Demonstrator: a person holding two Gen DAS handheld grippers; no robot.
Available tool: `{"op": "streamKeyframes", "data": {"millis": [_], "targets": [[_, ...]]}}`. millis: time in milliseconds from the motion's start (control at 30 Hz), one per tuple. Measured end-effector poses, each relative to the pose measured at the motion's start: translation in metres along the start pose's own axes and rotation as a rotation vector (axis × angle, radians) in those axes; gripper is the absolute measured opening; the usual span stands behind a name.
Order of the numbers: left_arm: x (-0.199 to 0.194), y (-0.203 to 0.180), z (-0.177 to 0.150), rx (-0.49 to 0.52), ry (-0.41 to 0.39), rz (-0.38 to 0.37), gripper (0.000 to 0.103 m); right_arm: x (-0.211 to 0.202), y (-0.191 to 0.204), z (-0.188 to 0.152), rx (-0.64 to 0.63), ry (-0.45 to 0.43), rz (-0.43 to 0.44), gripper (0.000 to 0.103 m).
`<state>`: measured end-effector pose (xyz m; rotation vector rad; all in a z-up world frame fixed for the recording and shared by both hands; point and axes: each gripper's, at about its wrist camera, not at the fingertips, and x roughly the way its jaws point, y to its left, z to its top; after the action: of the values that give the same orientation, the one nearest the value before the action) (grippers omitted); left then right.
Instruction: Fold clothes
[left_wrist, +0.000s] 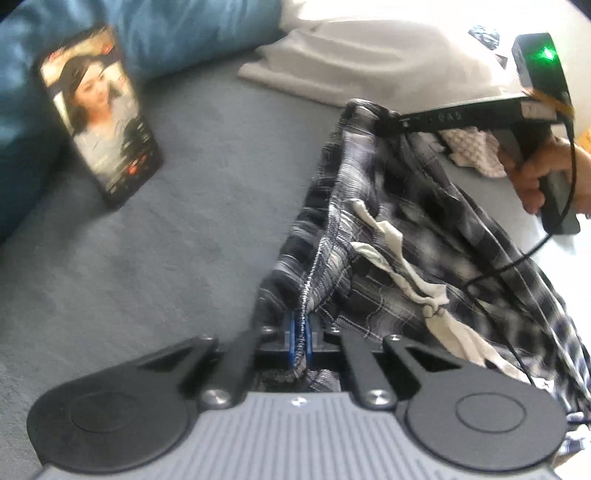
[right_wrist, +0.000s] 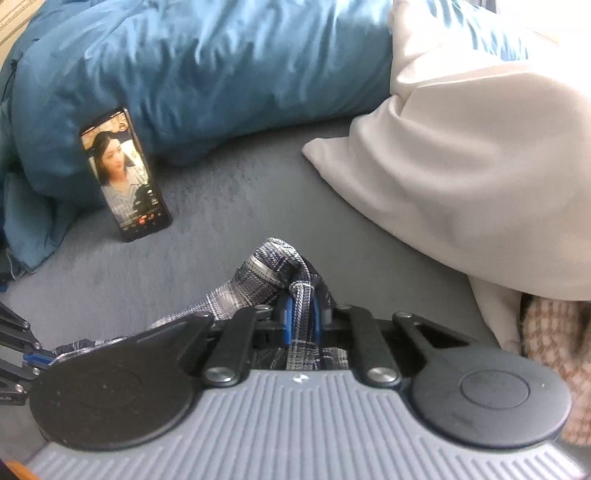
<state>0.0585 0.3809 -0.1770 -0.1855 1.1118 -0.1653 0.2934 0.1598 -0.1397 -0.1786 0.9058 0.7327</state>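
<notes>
Plaid black-and-white woven garment hangs unfolded right of the propped phone, above the grey bed. Left claw and right claw each pinch an edge; folding remains.

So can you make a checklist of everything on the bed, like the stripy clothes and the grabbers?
Surface: grey-blue bed cover.
Job's things: plaid garment, hanging between both grippers.
Clutter: phone propped against blue duvet, screen lit; white pillow; patterned cloth.
Grippers: left gripper shut on the garment's edge; right gripper shut on another part.
Cables: black cable trailing over the garment.
Surroundings: nothing seen.
</notes>
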Motion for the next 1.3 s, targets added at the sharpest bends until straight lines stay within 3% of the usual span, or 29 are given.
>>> {"op": "streamKeyframes", "data": {"millis": [200,267,400,467,500,600,633,667,800,833,900,1100,1167,1233,1300], "targets": [[0.023,0.018,0.003,-0.044,0.048,0.010,0.006,0.043,-0.003,-0.013,-0.001,0.054,-0.005,0.009],[0.025,0.017,0.004,-0.034,0.046,0.017,0.007,0.050,-0.011,-0.015,0.063,0.041,0.016,0.009],[0.027,0.002,0.003,0.069,0.042,0.064,0.012,0.055,-0.025,-0.018,0.160,0.031,0.061,0.011],[0.024,-0.003,0.003,0.107,0.047,0.075,0.017,0.051,-0.032,-0.016,0.208,0.046,0.091,0.016],[0.024,-0.004,0.003,0.112,0.047,0.078,0.022,0.047,-0.037,-0.014,0.240,0.058,0.105,0.024],[0.023,-0.005,0.004,0.093,0.046,0.084,0.030,0.027,-0.056,-0.014,0.362,0.033,0.141,0.071],[0.022,-0.006,0.005,0.082,0.044,0.097,0.030,0.017,-0.062,-0.016,0.402,0.001,0.155,0.080],[0.022,-0.008,0.006,0.072,0.041,0.110,0.031,0.005,-0.069,-0.019,0.434,-0.035,0.173,0.082],[0.020,-0.013,0.009,0.030,0.031,0.162,0.050,-0.053,-0.100,-0.044,0.594,-0.131,0.200,0.083],[0.019,-0.014,0.009,0.020,0.027,0.176,0.058,-0.070,-0.105,-0.058,0.612,-0.137,0.176,0.083],[0.014,-0.017,0.010,0.003,0.005,0.207,0.063,-0.102,-0.114,-0.085,0.649,-0.147,0.127,0.083],[0.008,-0.025,0.020,-0.003,-0.053,0.310,0.063,-0.199,-0.142,-0.167,0.755,-0.177,-0.021,0.082],[0.006,-0.036,0.025,0.036,-0.093,0.327,0.063,-0.212,-0.136,-0.194,0.744,-0.137,-0.085,0.075],[0.009,-0.049,0.030,0.077,-0.121,0.318,0.063,-0.213,-0.122,-0.211,0.700,-0.094,-0.105,0.057],[0.017,-0.063,0.035,0.111,-0.141,0.294,0.063,-0.213,-0.107,-0.228,0.655,-0.052,-0.124,0.045]]}}
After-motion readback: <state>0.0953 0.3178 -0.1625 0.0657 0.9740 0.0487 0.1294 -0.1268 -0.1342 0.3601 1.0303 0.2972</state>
